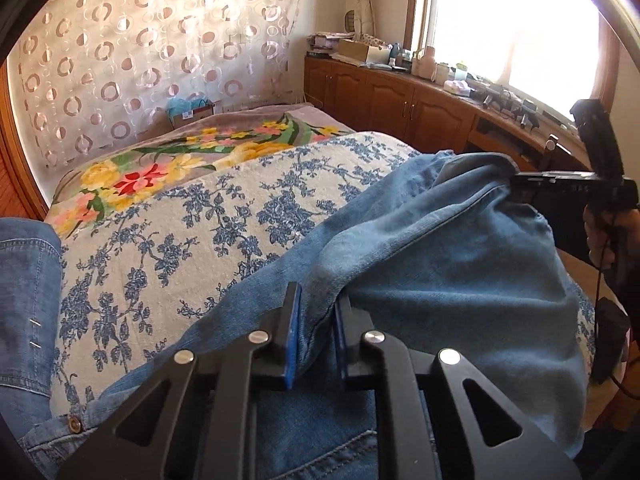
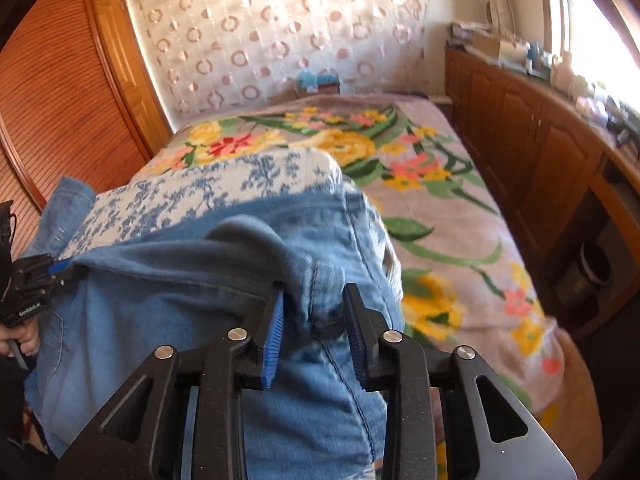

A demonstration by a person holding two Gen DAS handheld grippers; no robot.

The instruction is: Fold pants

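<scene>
Left wrist view: left hand-held gripper (image 1: pixel 316 316) clamped on pants (image 1: pixel 440 248), button (image 1: pixel 74 424) visible. Right wrist view only: right hand-held gripper (image 2: pixel 314 312) pinching the hem, louvred door (image 2: pixel 60 92).

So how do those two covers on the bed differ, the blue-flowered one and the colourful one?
The blue-flowered cover is cream with small blue sprigs; the colourful blanket is greyish-pink with big yellow, red and green flowers. The blue-flowered cover lies on top, under the jeans; the colourful blanket lies beneath and reaches farther toward the curtain. Both are floral and spread flat.
</scene>
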